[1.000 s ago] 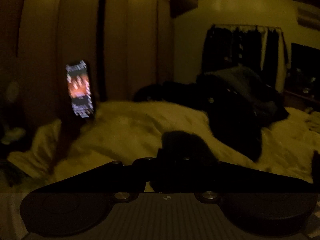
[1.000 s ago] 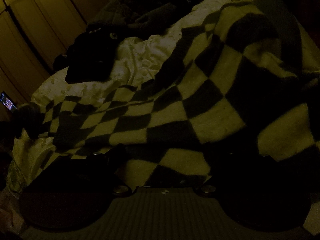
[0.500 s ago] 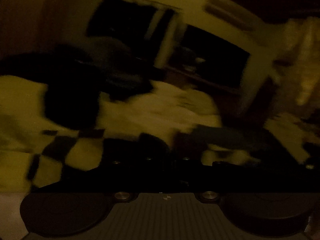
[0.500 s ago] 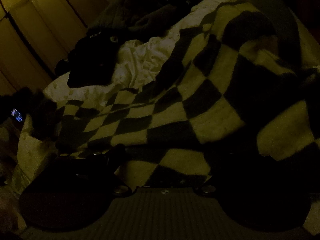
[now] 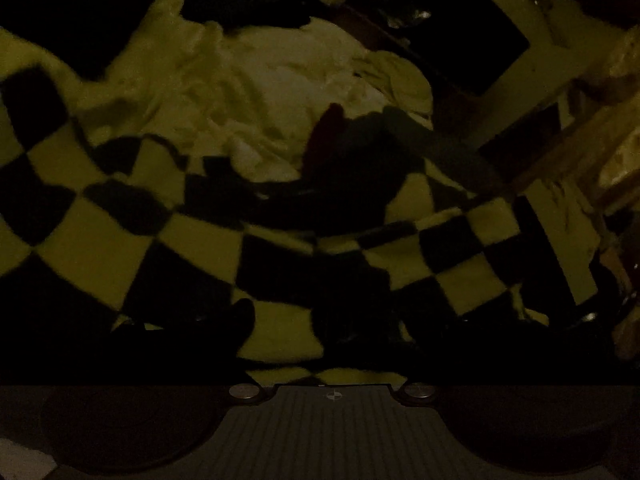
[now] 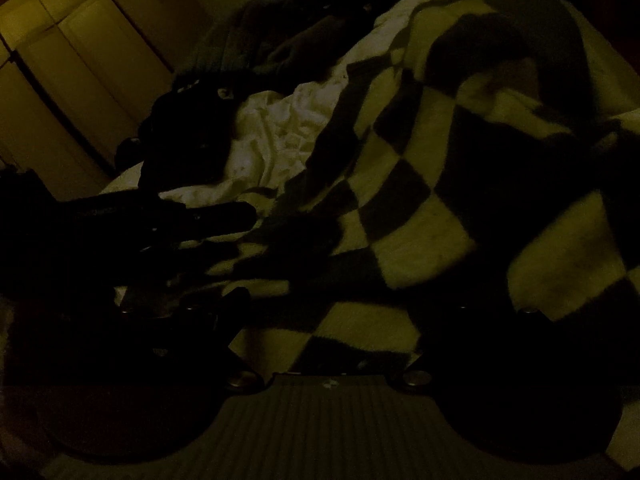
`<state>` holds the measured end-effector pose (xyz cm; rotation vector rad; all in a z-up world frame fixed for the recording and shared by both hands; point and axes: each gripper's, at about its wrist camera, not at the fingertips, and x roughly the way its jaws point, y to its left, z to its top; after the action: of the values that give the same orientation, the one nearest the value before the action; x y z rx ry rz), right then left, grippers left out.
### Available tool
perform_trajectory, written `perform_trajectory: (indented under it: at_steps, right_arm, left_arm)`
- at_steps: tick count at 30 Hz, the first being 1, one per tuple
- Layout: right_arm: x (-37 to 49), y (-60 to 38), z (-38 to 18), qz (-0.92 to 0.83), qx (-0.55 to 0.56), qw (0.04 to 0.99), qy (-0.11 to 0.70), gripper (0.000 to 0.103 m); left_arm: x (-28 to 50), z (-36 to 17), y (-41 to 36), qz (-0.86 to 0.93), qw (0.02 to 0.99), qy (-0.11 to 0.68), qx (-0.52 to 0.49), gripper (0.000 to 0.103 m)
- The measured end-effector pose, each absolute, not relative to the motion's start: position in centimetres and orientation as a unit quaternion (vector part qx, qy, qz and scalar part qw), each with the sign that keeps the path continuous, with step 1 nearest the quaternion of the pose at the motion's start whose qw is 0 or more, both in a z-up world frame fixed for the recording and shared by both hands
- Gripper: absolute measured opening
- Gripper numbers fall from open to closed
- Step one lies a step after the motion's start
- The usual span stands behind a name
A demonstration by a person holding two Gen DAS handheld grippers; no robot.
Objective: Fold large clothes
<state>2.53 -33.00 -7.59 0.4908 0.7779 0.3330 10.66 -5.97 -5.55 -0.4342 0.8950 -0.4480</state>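
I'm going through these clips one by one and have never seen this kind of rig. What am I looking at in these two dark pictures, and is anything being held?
There is no robot here. A person holds a two-finger gripper in each hand, and a fisheye camera on each gripper looks forward along its fingers.

One picture comes from the left gripper, the other from the right gripper; the ribbed dark plate at the bottom of each is the tool's own body.

Both look down at a bed with a rumpled pale sheet. Over it lies a large checkered blanket, the thing to be folded, with dark clothes heaped further back.

The left gripper's jaws have just been opening and now stand wide with blanket between them, not pinched. It also shows in the right view, reaching in from the left. The right gripper stands wide too; the dark hides whether it grips.
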Motion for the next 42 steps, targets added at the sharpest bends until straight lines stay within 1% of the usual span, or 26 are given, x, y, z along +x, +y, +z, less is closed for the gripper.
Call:
perform_trajectory:
  at_steps: [3, 7, 10, 12, 16, 17, 18, 19, 20, 21, 23, 24, 26, 28, 30, 32, 34, 35, 36, 37, 38, 39, 40, 42]
  right_arm:
    - [2.4, -33.1, -7.6, 0.16, 0.231, 0.885, 0.372, 0.088]
    - [2.3, -33.1, -7.6, 0.159, 0.228, 0.887, 0.368, 0.087]
    - [2.2, -33.3, -7.3, 0.157, 0.232, 0.89, 0.359, 0.083]
    - [2.1, -33.6, -6.8, 0.154, 0.241, 0.894, 0.344, 0.078]
    - [2.8, -33.9, -5.1, 0.155, 0.249, 0.902, 0.317, 0.075]
    - [3.4, -34.0, -4.8, 0.152, 0.253, 0.899, 0.323, 0.072]
    - [4.0, -34.0, -4.5, 0.151, 0.263, 0.895, 0.328, 0.072]
    - [4.6, -34.1, -4.4, 0.152, 0.279, 0.887, 0.336, 0.072]
    - [5.3, -34.1, -4.5, 0.156, 0.296, 0.876, 0.348, 0.07]
    - [6.3, -34.1, -4.7, 0.155, 0.319, 0.859, 0.369, 0.068]
    - [7.9, -33.9, -5.5, 0.132, 0.346, 0.835, 0.407, 0.066]
    - [8.6, -33.7, -6.1, 0.117, 0.352, 0.826, 0.425, 0.062]
    - [9.2, -33.6, -6.8, 0.096, 0.359, 0.821, 0.433, 0.059]
    - [9.2, -33.3, -6.6, 0.087, 0.362, 0.822, 0.432, 0.06]
    - [8.5, -33.0, -5.7, 0.082, 0.357, 0.824, 0.433, 0.066]
    - [7.3, -32.7, -4.6, 0.089, 0.351, 0.827, 0.43, 0.066]
    - [5.9, -32.5, -2.8, 0.103, 0.329, 0.845, 0.408, 0.067]
    - [5.1, -32.5, -1.7, 0.105, 0.314, 0.859, 0.391, 0.07]
    - [4.5, -32.4, -0.4, 0.105, 0.289, 0.879, 0.364, 0.078]
    - [4.2, -32.3, 0.4, 0.111, 0.27, 0.892, 0.345, 0.081]
    - [4.5, -32.2, 0.7, 0.121, 0.257, 0.899, 0.333, 0.081]
    - [5.2, -32.2, 0.6, 0.126, 0.253, 0.9, 0.333, 0.079]
    - [6.1, -32.4, 0.0, 0.118, 0.261, 0.894, 0.346, 0.079]
    - [8.2, -32.4, -2.3, 0.097, 0.285, 0.866, 0.398, 0.068]
  left_arm:
    - [9.7, -4.5, -4.1, -0.204, 0.858, 0.416, -0.224, 0.103]
    - [7.8, -3.4, -0.7, -0.153, 0.886, 0.37, -0.236, 0.103]
    - [5.5, -2.7, 1.1, -0.101, 0.914, 0.34, -0.199, 0.103]
    - [4.0, -2.7, 2.0, -0.086, 0.925, 0.329, -0.171, 0.103]
    - [2.5, -3.8, 2.4, -0.075, 0.93, 0.339, -0.118, 0.103]
    - [2.6, -4.4, 2.3, -0.072, 0.93, 0.345, -0.106, 0.103]
    - [2.6, -5.0, 2.2, -0.068, 0.928, 0.353, -0.096, 0.103]
    - [2.6, -5.5, 2.2, -0.068, 0.928, 0.355, -0.089, 0.103]
    - [2.5, -5.6, 2.0, -0.069, 0.931, 0.35, -0.083, 0.103]
    - [2.3, -5.7, 2.0, -0.07, 0.932, 0.348, -0.077, 0.103]
    - [2.4, -5.8, 1.8, -0.071, 0.931, 0.35, -0.071, 0.103]
    - [2.3, -5.9, 2.0, -0.073, 0.931, 0.349, -0.073, 0.103]
    - [2.3, -6.0, 2.2, -0.08, 0.931, 0.347, -0.079, 0.103]
    - [2.1, -6.2, 2.3, -0.083, 0.931, 0.346, -0.079, 0.103]
    - [2.1, -6.3, 2.1, -0.085, 0.931, 0.347, -0.075, 0.103]
    - [2.1, -6.3, 2.0, -0.087, 0.931, 0.347, -0.07, 0.103]
    - [2.1, -6.4, 1.8, -0.088, 0.931, 0.347, -0.067, 0.103]
    - [2.1, -6.4, 1.8, -0.088, 0.931, 0.347, -0.067, 0.103]
    - [2.2, -6.4, 1.8, -0.088, 0.931, 0.347, -0.067, 0.103]
    - [2.1, -6.4, 1.8, -0.088, 0.931, 0.347, -0.068, 0.103]
    - [2.1, -6.4, 1.8, -0.088, 0.931, 0.346, -0.07, 0.103]
    - [2.1, -6.4, 1.8, -0.088, 0.931, 0.346, -0.07, 0.103]
    - [2.0, -6.4, 1.8, -0.088, 0.932, 0.345, -0.07, 0.103]
    - [2.0, -6.4, 1.7, -0.088, 0.932, 0.344, -0.069, 0.103]
